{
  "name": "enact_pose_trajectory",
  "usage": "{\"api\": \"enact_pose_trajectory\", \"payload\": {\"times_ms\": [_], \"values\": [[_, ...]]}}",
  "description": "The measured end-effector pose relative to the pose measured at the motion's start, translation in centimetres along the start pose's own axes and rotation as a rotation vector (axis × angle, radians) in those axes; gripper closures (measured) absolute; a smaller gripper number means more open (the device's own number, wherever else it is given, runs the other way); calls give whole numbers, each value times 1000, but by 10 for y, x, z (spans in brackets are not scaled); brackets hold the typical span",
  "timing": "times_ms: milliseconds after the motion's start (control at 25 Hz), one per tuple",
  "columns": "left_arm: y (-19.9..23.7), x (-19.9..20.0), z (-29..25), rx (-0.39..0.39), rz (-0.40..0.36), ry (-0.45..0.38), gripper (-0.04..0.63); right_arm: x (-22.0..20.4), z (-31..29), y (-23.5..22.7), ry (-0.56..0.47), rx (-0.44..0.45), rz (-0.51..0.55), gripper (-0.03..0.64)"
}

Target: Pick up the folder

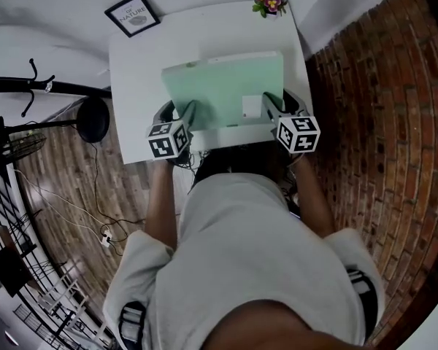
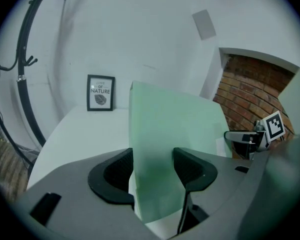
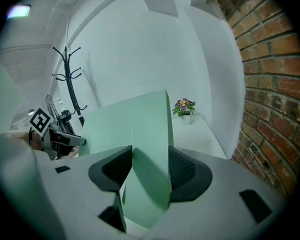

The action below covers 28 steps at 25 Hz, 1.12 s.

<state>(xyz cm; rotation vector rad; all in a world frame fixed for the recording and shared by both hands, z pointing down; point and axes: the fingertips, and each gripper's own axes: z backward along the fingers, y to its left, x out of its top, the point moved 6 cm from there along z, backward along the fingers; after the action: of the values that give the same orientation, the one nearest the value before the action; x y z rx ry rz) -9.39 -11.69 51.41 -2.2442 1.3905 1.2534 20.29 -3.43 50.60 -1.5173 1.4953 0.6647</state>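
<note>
A pale green folder [image 1: 223, 86] is held up over the white table [image 1: 135, 64], tilted. My left gripper [image 1: 187, 115] is shut on the folder's near left edge; in the left gripper view the folder [image 2: 170, 134] fills the gap between both dark pads [image 2: 190, 171]. My right gripper [image 1: 271, 106] is shut on the near right edge, beside a small white label. In the right gripper view the folder [image 3: 140, 129] is pinched between the pads [image 3: 182, 169]. Each gripper shows in the other's view: the right gripper [image 2: 250, 136], the left gripper [image 3: 55, 136].
A framed "NATURE" print [image 1: 132, 14] leans at the table's far left corner and a small flower pot [image 1: 269, 4] stands at its far right. A brick wall [image 1: 379, 122] runs along the right. A black coat stand [image 1: 36, 86] and cables on the floor lie left.
</note>
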Motion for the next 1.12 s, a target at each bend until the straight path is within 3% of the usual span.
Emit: {"api": "enact_pose_trajectory", "payload": {"times_ms": [720,1120], "values": [[-33,48,-24,-195,-152,-11,330,10,55,-8,-98,-223,-72,405],[-51,91,-14,-237,-218,-116,330,44,79,-8,-201,-264,-52,407]]}}
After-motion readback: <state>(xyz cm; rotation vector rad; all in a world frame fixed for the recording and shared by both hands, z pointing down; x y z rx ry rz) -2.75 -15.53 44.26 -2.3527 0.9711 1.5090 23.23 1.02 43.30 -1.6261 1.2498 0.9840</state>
